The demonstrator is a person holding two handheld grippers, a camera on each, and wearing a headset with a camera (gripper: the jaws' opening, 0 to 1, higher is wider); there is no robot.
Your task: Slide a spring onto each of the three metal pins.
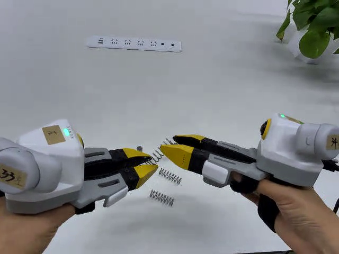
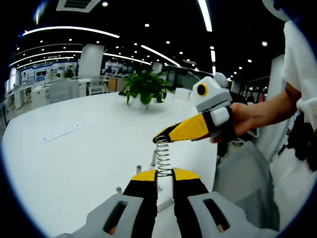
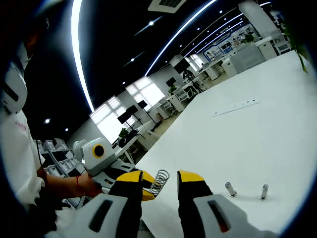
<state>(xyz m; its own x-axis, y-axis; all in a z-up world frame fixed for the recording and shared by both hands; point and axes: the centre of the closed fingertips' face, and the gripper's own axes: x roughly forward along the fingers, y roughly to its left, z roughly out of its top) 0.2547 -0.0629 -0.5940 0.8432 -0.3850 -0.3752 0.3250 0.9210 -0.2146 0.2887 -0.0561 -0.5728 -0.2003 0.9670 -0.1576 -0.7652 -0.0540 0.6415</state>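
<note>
Spring [image 2: 162, 156], pinched between left gripper [image 2: 163, 173] fingers [image 2: 143, 177], top touching right gripper [image 3: 166, 177] fingers [image 3: 190, 177]

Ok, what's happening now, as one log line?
left gripper: shut on spring | right gripper: open, jaws around spring's other end | spare springs: lying on table | two pins: bare

power strip [image 1: 133, 43] behind springs [image 1: 162, 197], plant [image 1: 312, 24] far r.

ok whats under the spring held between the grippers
Two loose springs lie on the white table below the held spring. A pin stands beside it; the left gripper covers the table further left.
</note>
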